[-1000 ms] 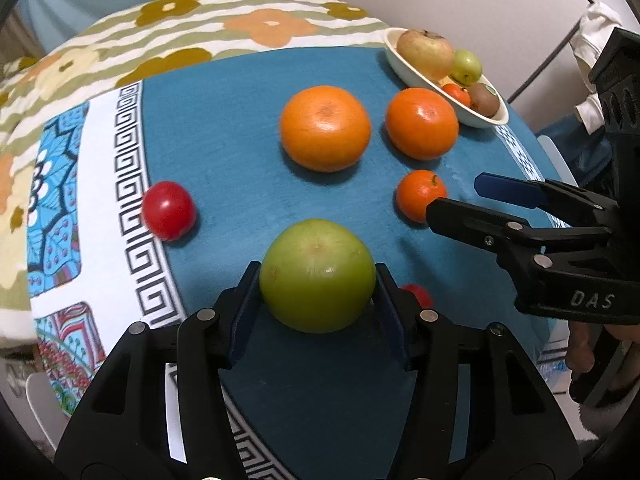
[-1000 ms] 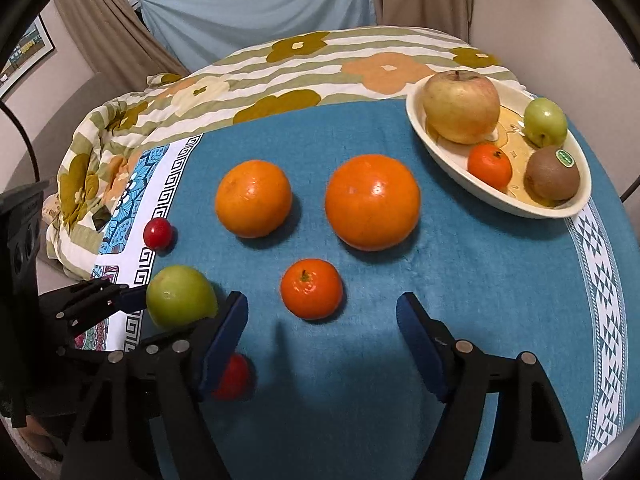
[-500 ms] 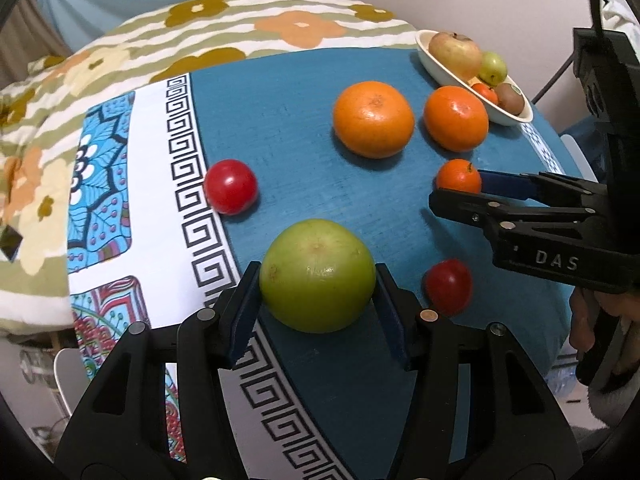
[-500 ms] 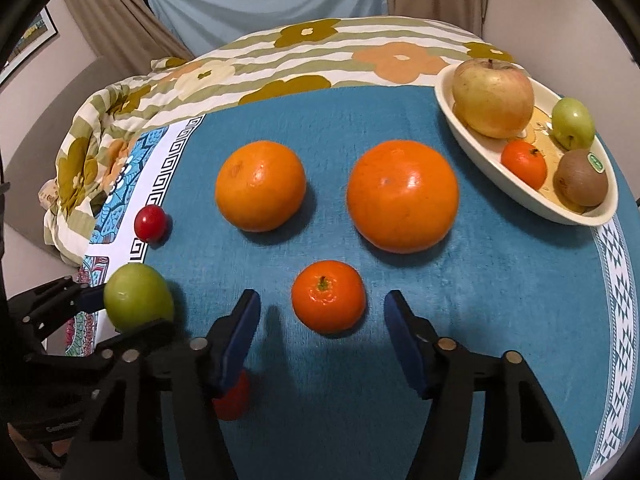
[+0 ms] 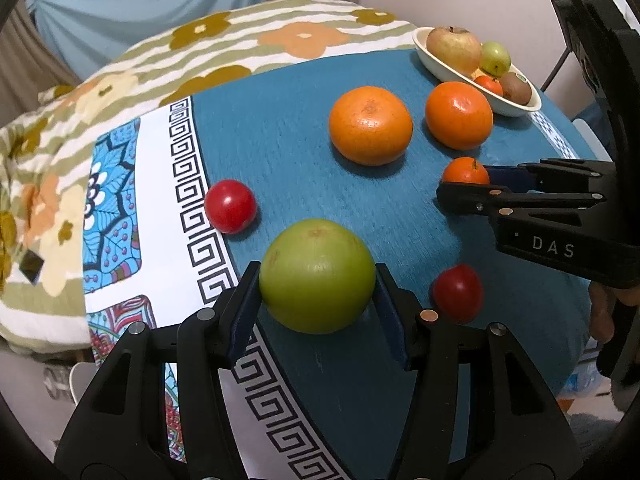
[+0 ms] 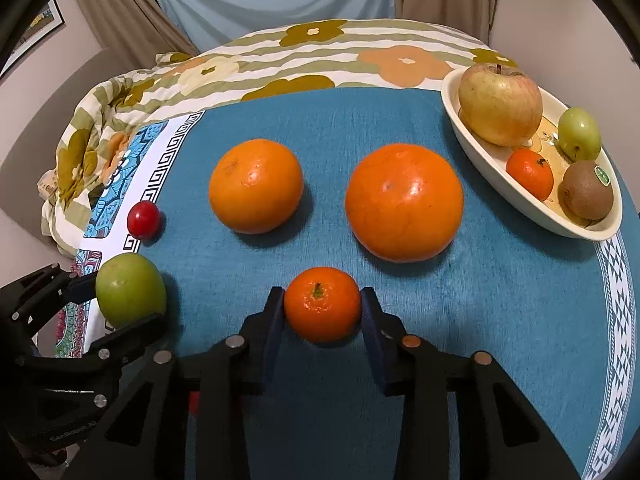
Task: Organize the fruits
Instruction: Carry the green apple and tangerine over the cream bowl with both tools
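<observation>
My left gripper (image 5: 316, 300) is shut on a green apple (image 5: 317, 276) and holds it above the near left of the table; the apple also shows in the right wrist view (image 6: 130, 290). My right gripper (image 6: 322, 320) has its pads against both sides of a small mandarin (image 6: 322, 304) on the blue cloth; the mandarin also shows in the left wrist view (image 5: 466, 171). Two large oranges (image 6: 256, 186) (image 6: 404, 202) lie beyond it. A white bowl (image 6: 496, 160) at the far right holds an apple, a small green fruit, a mandarin and a kiwi.
Two red cherry tomatoes lie on the cloth, one on the white border (image 5: 231, 206) and one near the front edge (image 5: 458, 293). A flowered blanket (image 6: 320, 52) covers the table's far side. The table edge drops off at left and front.
My left gripper has drawn back and lifted with the green apple. My right gripper has moved forward and closed around the small mandarin.
</observation>
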### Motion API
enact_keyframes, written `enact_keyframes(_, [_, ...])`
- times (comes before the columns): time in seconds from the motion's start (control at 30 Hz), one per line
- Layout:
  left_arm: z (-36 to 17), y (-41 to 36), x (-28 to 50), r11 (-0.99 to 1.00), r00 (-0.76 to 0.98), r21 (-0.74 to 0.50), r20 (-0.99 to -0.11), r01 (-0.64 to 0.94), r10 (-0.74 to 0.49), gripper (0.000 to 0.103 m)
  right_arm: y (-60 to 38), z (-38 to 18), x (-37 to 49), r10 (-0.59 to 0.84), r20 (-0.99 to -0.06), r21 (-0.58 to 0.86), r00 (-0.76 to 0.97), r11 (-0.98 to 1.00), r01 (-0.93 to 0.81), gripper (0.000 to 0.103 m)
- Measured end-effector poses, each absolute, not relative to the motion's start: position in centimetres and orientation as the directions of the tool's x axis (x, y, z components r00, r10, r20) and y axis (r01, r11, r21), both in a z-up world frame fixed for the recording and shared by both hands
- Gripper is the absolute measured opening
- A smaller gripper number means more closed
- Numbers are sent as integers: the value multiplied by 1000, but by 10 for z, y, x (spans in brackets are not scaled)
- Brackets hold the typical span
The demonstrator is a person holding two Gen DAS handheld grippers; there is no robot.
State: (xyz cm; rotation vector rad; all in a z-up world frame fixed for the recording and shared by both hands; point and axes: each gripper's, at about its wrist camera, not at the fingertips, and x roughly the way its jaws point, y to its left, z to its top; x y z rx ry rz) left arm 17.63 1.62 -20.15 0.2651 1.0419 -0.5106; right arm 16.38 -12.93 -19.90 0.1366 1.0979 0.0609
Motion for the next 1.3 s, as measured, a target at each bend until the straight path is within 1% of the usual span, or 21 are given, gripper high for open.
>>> enact_keyframes(0.37, [-185,21,170,862,433,-28,-856,506,-282,59,-133,-189,160,129,-875,155,466,988,19,34])
enact_keyframes(0.5, [-170,20,170,862,438,-45,-847,505,-301,59,-135,-175,154,128,-869,153,477,988,15,34])
enact_keyframes(0.7, [-138,6,172,835,445,-51,-828,547,-342,59,-150,-144,144,136,-842,181,521,983,35,34])
enact_keyframes(0.87, [-112,-21,175,821,459,-62,-803,568,-379,59,-177,-119,135,123,-824,179,553,983,48,34])
enact_keyframes(1.07, [-87,-74,180,831,478,-102,-777,547,-410,59,-222,-98,132,109,-813,155,572,987,33,34])
enact_keyframes(1.3, [-82,-138,192,848,484,-143,-767,511,-421,59,-290,-89,142,133,-810,151,571,988,-16,34])
